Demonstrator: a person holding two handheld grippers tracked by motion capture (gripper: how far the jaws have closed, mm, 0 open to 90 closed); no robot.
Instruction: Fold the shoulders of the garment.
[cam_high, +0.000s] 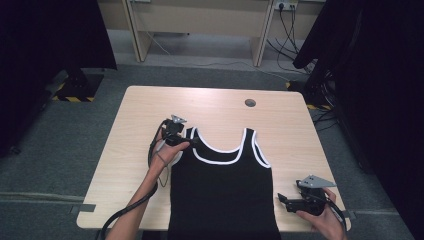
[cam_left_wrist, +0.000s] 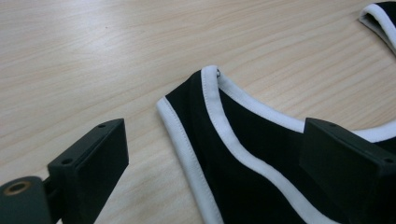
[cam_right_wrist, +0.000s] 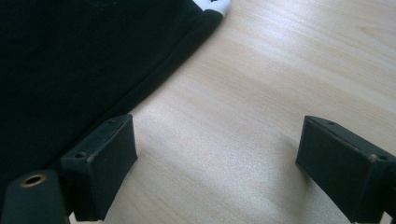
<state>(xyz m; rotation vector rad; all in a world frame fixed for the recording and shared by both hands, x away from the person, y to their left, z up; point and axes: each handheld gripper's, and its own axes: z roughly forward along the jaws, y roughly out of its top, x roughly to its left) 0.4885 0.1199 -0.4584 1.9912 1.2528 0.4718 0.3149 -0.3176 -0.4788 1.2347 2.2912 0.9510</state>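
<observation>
A: Quick, near end first. Where's your right gripper (cam_high: 286, 200)?

B: Near edge of the table (cam_high: 220, 100), just beside the right side seam of the black tank top (cam_high: 222, 195). Jaws spread wide, nothing between them. In the right gripper view the seam runs past the left jaw and only bare wood lies in the gap.

A: So the top lies to your left from that gripper?

B: Yes, close, but I can't tell if the jaw touches the cloth. The top lies flat, long axis running from your edge away toward the far side, hem hanging over the near edge, straps at the far end.

A: And your left gripper (cam_high: 192, 142)?

B: Farther up, at the left shoulder strap (cam_left_wrist: 210, 100). Jaws wide apart there too, straddling the strap's white trim (cam_left_wrist: 180, 135); strap tip sits just ahead between them, not pinched yet.

A: Nearer hand for the strap?

B: Your left, clearly. Looks like you'd close on that strap; the right would need to shift left onto the seam.

A: Far end?

B: Round cable hole (cam_high: 250, 103), well apart from the top.
</observation>
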